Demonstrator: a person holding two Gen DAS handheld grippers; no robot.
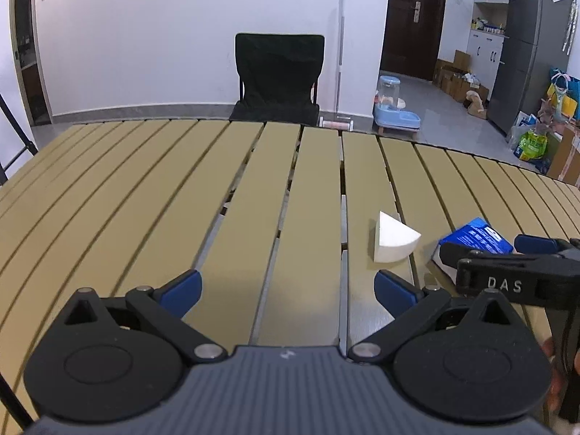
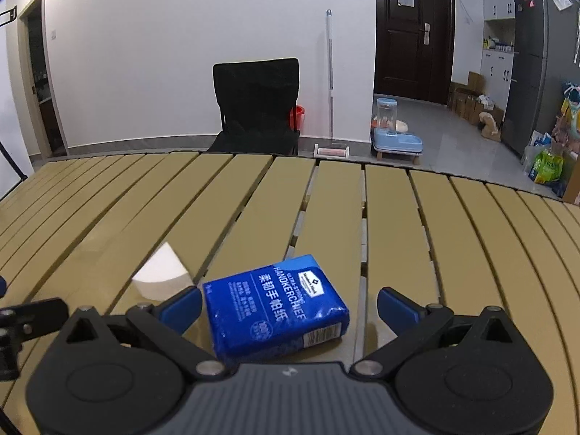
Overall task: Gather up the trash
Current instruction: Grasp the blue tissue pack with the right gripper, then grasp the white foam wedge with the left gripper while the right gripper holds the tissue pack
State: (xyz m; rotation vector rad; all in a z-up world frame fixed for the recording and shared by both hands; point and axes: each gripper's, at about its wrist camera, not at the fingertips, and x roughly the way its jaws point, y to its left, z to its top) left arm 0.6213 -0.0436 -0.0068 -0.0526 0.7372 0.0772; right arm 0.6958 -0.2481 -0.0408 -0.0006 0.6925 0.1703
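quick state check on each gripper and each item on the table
left gripper: open, empty, over bare slats
right gripper: open, jaws either side of the tissue pack
blue tissue pack: lying flat, sealed, not gripped
white foam wedge: resting on the table, untouched

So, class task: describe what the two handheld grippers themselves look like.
Both the left gripper and right gripper have black linkage arms with silver pivot pins, round black housings, a ribbed grey body and blue fingertip pads. White "DAS" lettering marks the right one's side.
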